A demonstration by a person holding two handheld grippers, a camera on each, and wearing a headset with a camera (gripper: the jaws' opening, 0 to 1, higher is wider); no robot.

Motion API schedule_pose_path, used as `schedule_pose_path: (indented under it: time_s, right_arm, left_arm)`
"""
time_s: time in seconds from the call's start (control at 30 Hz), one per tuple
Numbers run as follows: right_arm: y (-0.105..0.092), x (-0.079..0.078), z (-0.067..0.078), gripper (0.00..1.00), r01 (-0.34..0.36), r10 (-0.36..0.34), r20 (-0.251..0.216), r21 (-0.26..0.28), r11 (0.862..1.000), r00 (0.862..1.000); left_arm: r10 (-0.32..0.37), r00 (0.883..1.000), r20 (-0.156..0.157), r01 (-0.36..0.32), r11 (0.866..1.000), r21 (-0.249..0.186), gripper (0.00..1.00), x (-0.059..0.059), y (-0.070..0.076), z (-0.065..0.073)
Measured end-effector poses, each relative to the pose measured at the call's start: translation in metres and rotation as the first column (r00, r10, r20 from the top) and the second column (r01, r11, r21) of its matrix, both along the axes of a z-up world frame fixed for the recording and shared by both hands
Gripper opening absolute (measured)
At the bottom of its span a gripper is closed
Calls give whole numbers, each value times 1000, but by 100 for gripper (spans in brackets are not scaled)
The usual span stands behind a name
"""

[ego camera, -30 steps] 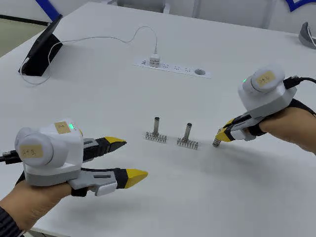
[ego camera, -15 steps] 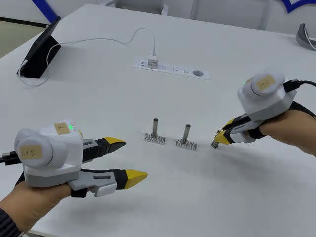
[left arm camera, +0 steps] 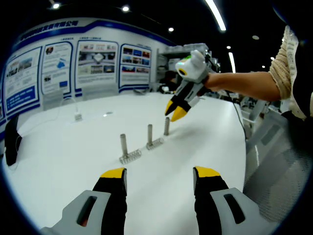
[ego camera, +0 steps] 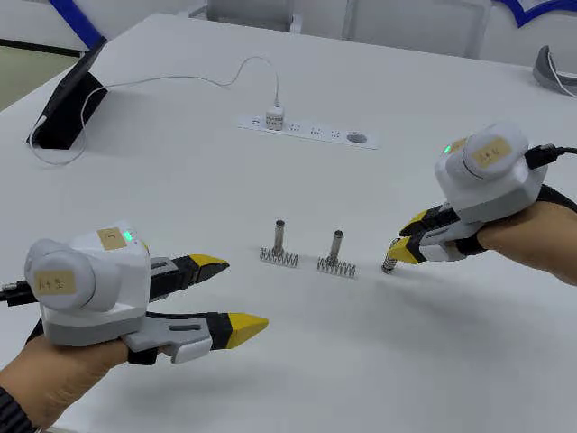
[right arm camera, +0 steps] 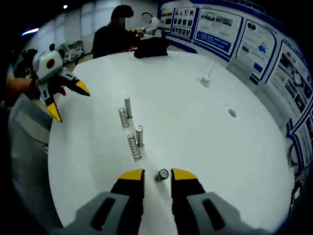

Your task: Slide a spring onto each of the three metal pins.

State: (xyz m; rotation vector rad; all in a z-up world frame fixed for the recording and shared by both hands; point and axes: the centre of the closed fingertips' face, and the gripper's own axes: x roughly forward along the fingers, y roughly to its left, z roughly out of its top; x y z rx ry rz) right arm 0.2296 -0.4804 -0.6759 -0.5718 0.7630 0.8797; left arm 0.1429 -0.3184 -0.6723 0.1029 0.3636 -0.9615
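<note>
Silver pins (ego camera: 279,231) and springs (ego camera: 279,258); white table (ego camera: 180,162); yellow-tipped black left claw (ego camera: 245,291), right claw (right arm camera: 157,175).

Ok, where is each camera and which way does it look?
Head view: on the head, looking down at the table; hands, left tongs, right tongs show.
Left gripper view: on the left tongs, facing across toward the right tongs; own tips show.
Right gripper view: on the right tongs, looking down at one pin between own tips.
All share two pins, springs lying beside.

On the tabletop (ego camera: 180,180) before you stand a left pin (ego camera: 279,232), middle pin (ego camera: 336,242) and right pin (ego camera: 389,262) in a row, a spring (ego camera: 279,258) lying before each of the first two, a power strip (ego camera: 306,130) behind.
</note>
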Motion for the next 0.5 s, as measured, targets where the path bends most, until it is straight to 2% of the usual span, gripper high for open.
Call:
schedule_pose_path:
  time_s: [0.17, 0.5]
  right_arm:
    - [12, -4, 5, 22, -32, 32, 8, 17, 999, 999]
    - [34, -11, -9, 21, -98, 98, -20, 5, 995, 995]
  left_arm:
    - [-2, 1000, 2, 2, 1000, 2, 55, 0, -1, 1]
    - [7, 1000, 7, -7, 1000, 3, 55, 1, 3, 3]
